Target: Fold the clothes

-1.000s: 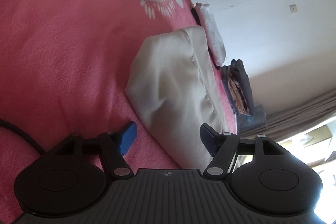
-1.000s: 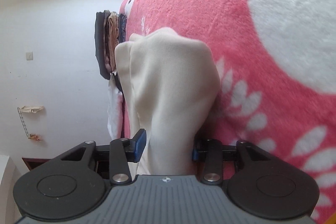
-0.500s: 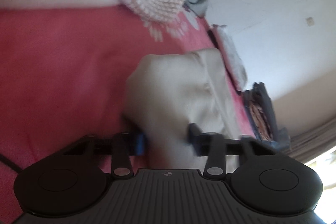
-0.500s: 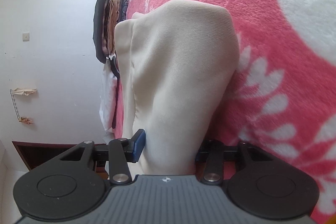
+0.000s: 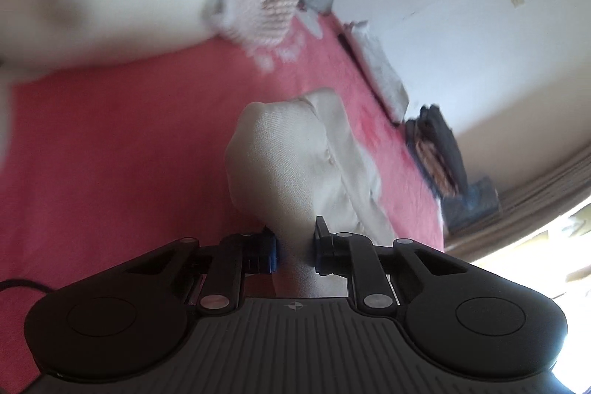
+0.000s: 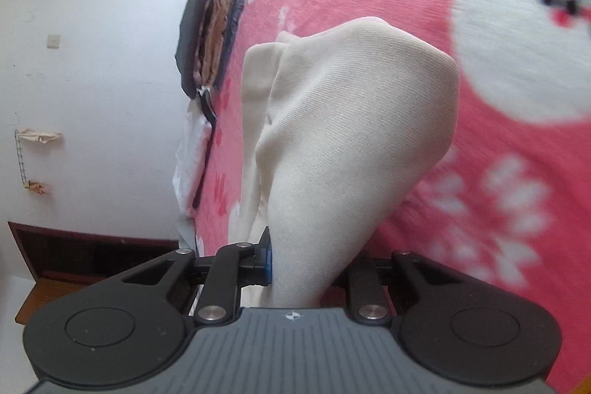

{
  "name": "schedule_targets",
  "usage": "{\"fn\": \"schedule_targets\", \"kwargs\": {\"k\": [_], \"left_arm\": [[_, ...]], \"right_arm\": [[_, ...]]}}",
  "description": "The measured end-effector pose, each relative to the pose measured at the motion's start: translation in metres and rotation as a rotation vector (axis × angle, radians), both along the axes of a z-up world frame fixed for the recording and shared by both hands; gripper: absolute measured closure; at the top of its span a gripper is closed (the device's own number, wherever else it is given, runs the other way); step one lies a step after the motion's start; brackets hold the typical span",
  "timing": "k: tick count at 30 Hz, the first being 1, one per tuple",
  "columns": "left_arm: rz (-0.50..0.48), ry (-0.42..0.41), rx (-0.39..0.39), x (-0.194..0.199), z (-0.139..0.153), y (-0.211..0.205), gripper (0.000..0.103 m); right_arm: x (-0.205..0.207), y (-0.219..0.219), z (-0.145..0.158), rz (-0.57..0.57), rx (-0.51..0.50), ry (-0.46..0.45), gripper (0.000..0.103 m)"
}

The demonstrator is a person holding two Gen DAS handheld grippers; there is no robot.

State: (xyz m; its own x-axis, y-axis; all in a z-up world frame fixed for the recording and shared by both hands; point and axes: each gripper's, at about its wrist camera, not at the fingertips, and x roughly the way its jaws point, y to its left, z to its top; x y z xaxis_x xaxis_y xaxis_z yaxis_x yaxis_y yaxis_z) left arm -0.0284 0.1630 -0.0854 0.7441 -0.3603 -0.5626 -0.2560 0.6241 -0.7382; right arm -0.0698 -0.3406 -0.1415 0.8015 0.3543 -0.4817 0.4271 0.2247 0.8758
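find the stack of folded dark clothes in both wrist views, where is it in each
Left wrist: stack of folded dark clothes sits right of centre, at the pink blanket's far edge by the wall.
Right wrist: the stack is upper left, again at the blanket edge.
Shared landmark: the cream garment that both grippers hold.

You have no readable text, label, brand or number in either view; the small round mark on each device's ribbed body carries no letters.
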Motion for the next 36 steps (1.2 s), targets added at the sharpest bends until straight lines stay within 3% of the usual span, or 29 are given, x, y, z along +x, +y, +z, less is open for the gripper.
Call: {"fn": "schedule_targets", "kwargs": {"k": [2,4,6,7,9,11,16,21,24,28,36], "left_arm": [[-0.035,0.056,0.002,-0.025,-0.005,0.009,0.086],[-0.083,0.132,0.01,-0.037,-0.018,0.019,0.078],[-0.133,0.154,0.018,-0.04,-0.022,0.028,0.071],[-0.145,0.14,0.042,-0.042,-0.016,0.031,0.068],[-0.166,0.111,0.113,-0.046,-0.002,0.035,0.068],[-0.169,0.077,0.205,-0.051,0.015,0.037,0.065],[-0.158,-0.066,0.395,-0.053,0.051,0.037,0.056],[-0.255,-0.167,0.554,-0.01,0.065,0.003,0.055],[-0.3,-0.172,0.596,0.019,0.059,-0.016,0.053],[-0.274,-0.115,0.55,0.04,0.047,-0.014,0.052],[-0.323,-0.105,0.529,0.062,0.034,-0.004,0.052]], "right_arm": [[-0.026,0.001,-0.003,0.034,0.035,0.066,0.082],[-0.048,0.001,-0.01,0.078,0.072,0.143,0.08],[-0.056,-0.005,-0.015,0.111,0.103,0.2,0.064],[-0.059,-0.009,-0.015,0.118,0.115,0.222,0.061],[-0.064,-0.017,-0.011,0.129,0.122,0.254,0.042],[-0.073,-0.022,0.014,0.134,0.032,0.247,0.029],[-0.095,-0.021,0.084,0.187,-0.352,0.219,0.028],[-0.044,0.043,0.112,0.481,-0.711,-0.016,0.032],[-0.008,0.087,0.125,0.677,-0.919,-0.182,0.032],[0.04,0.144,0.139,0.929,-1.167,-0.392,0.035],[0.104,0.221,0.092,1.266,-1.255,-0.396,0.04]]}}
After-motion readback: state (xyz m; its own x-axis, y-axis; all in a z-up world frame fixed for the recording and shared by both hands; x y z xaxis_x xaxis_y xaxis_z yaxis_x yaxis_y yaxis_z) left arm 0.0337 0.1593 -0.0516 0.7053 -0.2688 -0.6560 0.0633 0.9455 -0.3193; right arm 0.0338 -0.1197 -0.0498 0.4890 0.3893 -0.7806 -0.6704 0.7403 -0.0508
